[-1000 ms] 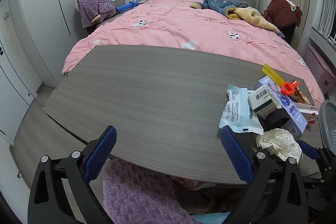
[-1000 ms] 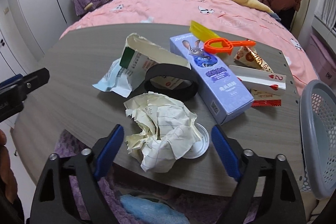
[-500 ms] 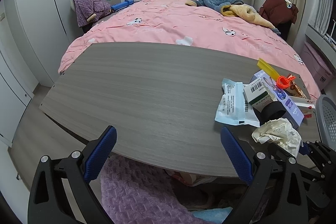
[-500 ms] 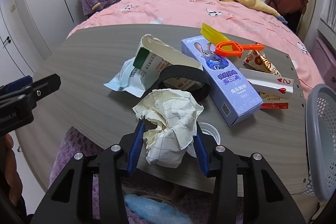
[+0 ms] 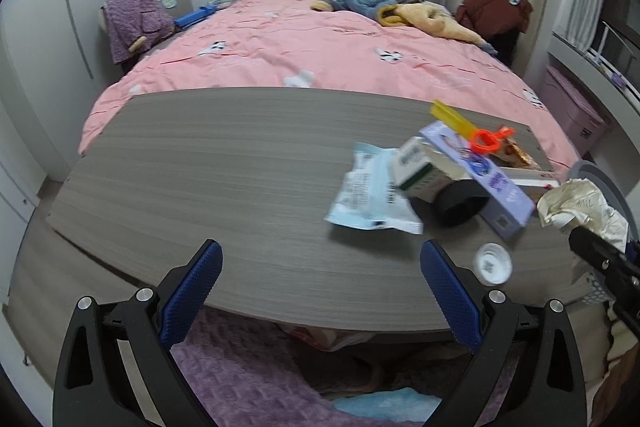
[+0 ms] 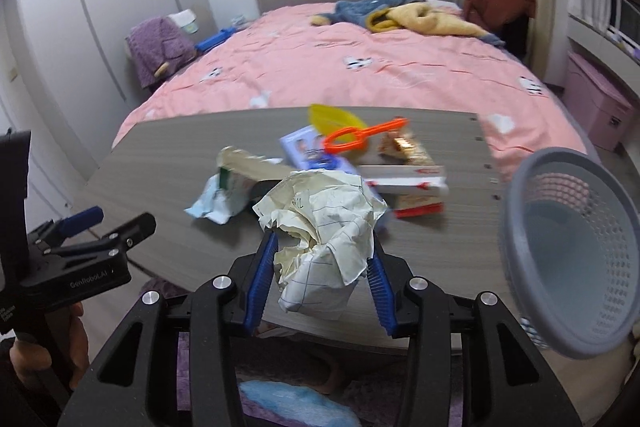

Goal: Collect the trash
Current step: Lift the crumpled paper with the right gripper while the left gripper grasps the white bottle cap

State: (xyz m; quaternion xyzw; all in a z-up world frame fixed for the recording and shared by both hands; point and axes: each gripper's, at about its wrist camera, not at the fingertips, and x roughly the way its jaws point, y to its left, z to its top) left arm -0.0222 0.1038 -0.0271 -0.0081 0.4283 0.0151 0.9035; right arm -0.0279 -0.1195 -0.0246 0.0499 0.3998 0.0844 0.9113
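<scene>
Gripping the crumpled ball of cream, blue-lined paper (image 6: pixel 324 227), our right gripper (image 6: pixel 320 267) fills the lower middle of the right wrist view. The wad sits squarely between the two blue ribbed pads (image 6: pixel 260 275), which press on its left and right sides; most of it bulges above and forward of the fingertips, and a flap hangs below them. It is lifted off the grey wood-grain table (image 6: pixel 168 163), not resting on it. At the right edge of that frame stands the grey perforated plastic basket (image 6: pixel 576 251), just beside the table's end and to the right of the held paper.

In the left wrist view the same paper (image 5: pixel 580 207) appears at the far right, in front of the basket rim (image 5: pixel 596 173).

Our left gripper (image 5: pixel 320 279) occupies the bottom of its own frame with its blue pads spread wide apart, holding and touching nothing; the table's near edge lies between them.

Right of centre in that frame the remaining litter lies clustered on the table: a pale blue and white plastic wrapper (image 5: pixel 372 199), a white and green carton (image 5: pixel 420 171), a black ring (image 5: pixel 460 201), a long lavender box (image 5: pixel 480 175), an orange plastic loop (image 5: pixel 486 139) and a small round white lid (image 5: pixel 493 264) near the right pad.
</scene>
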